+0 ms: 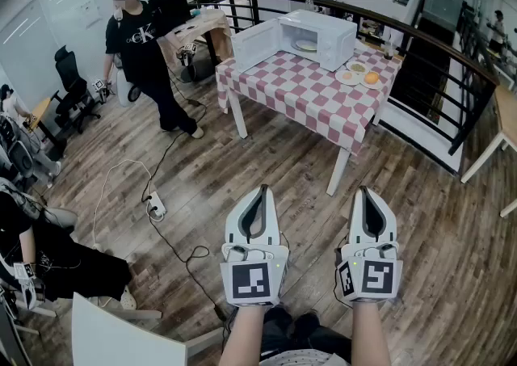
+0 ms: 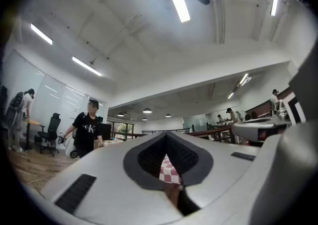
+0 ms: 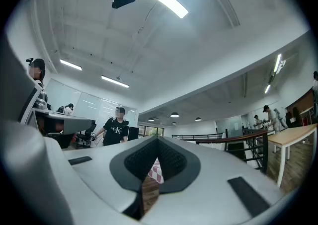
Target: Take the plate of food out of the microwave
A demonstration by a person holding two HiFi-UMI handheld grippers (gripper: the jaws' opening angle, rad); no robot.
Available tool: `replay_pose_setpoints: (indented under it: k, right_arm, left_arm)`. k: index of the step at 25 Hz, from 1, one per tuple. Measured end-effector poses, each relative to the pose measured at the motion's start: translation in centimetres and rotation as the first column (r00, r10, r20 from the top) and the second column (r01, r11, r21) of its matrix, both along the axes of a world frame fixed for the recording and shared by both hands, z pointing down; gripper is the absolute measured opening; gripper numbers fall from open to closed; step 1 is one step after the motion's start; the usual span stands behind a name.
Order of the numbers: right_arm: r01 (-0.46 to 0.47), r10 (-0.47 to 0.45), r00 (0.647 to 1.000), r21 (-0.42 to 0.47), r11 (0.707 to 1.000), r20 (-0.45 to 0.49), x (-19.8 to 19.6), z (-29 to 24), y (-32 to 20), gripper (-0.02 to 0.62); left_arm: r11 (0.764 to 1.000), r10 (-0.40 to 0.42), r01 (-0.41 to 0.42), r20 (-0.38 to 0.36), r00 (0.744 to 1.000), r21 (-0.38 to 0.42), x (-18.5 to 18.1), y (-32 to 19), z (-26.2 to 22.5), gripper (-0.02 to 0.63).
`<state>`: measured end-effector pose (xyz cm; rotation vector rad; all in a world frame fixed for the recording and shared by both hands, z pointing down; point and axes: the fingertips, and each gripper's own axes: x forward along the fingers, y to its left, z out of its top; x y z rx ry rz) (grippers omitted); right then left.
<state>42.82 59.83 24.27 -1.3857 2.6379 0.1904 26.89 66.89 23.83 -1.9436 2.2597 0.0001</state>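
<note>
- The left gripper (image 1: 259, 195) and the right gripper (image 1: 367, 195) are held side by side low in the head view. Both have their jaws closed with nothing between them. Each gripper's own view shows only a sliver of checked cloth and floor through the slit.
- Below them lies a wooden plank floor (image 1: 266, 162). A power strip (image 1: 156, 208) and its cable (image 1: 174, 247) trail across it on the left.
- Well ahead stands a table (image 1: 307, 102) covered in a red-and-white checked cloth, far from both grippers.
- A white microwave (image 1: 327, 33) sits along the table's far edge, with its door (image 1: 257, 45) swung open to the left.
- The plate of food (image 1: 306, 46) is inside the microwave, on its floor. It is pale and too small here to tell what it carries.
- The plate is likely stiff glazed crockery: fairly light, breakable, smooth at the rim and perhaps warm. The food could slide if the plate tilts.
- The best hold looks to be the near rim, at the door opening. The jaws would pinch the rim and the plate should stay level as it comes out.
- Near the table's far right corner sit two small dishes (image 1: 350, 76) and an orange thing (image 1: 371, 77). They leave bare cloth in front of the microwave for setting the plate down.
- Beyond is an open office with a curved black railing (image 1: 452, 53), a desk chair (image 1: 71, 73) and a person in black (image 1: 137, 45) standing left of the table.
</note>
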Motion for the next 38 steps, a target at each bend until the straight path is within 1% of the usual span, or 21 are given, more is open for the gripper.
replay_pose_setpoints:
  k: [15, 19, 21, 24, 27, 28, 33, 38]
  right_arm:
    - [0.003, -0.003, 1.0, -0.029, 1.0, 0.006, 2.0, 0.9, -0.7, 0.009]
    - [0.016, -0.015, 1.0, -0.032, 0.999, 0.01, 3.3, 1.3, -1.2, 0.011]
    - [0.029, -0.028, 1.0, -0.032, 0.999, 0.006, 3.9, 1.7, -1.3, 0.011]
    - [0.039, -0.039, 0.999, -0.044, 0.998, 0.003, 4.7, 2.4, -1.6, 0.011]
    - [0.051, -0.051, 0.999, -0.066, 0.997, -0.003, 5.1, 3.2, -1.7, 0.012]
    - [0.058, -0.058, 0.998, -0.072, 0.996, -0.005, 5.1, 3.5, -1.7, 0.012]
    - [0.084, -0.085, 0.996, -0.093, 0.992, -0.007, 4.5, 4.1, -2.2, 0.012]
    - [0.106, -0.107, 0.994, -0.109, 0.988, -0.003, 2.7, 4.8, -3.3, 0.012]
  left_arm:
    - [1.0, -0.005, 0.005, 0.002, 1.0, -0.008, 1.5, -0.7, 0.6, 0.021]
    - [0.999, -0.03, 0.03, 0.009, 0.999, 0.039, 2.0, -1.1, 0.7, 0.021]
    - [0.999, -0.039, 0.039, 0.004, 0.999, 0.012, 2.5, -1.0, 1.4, 0.021]
    - [0.998, -0.063, 0.062, 0.011, 0.998, 0.027, 2.7, -0.6, 1.6, 0.021]
    - [0.997, -0.077, 0.077, 0.004, 0.997, -0.031, 3.1, -0.2, 2.2, 0.02]
    - [0.996, -0.083, 0.083, 0.002, 0.997, -0.039, 3.2, -0.1, 2.4, 0.021]
    - [0.994, -0.106, 0.105, -0.007, 0.994, -0.036, 2.9, -0.2, 2.5, 0.02]
    - [0.992, -0.113, 0.112, -0.008, 0.994, -0.064, 1.4, -0.9, 3.4, 0.021]
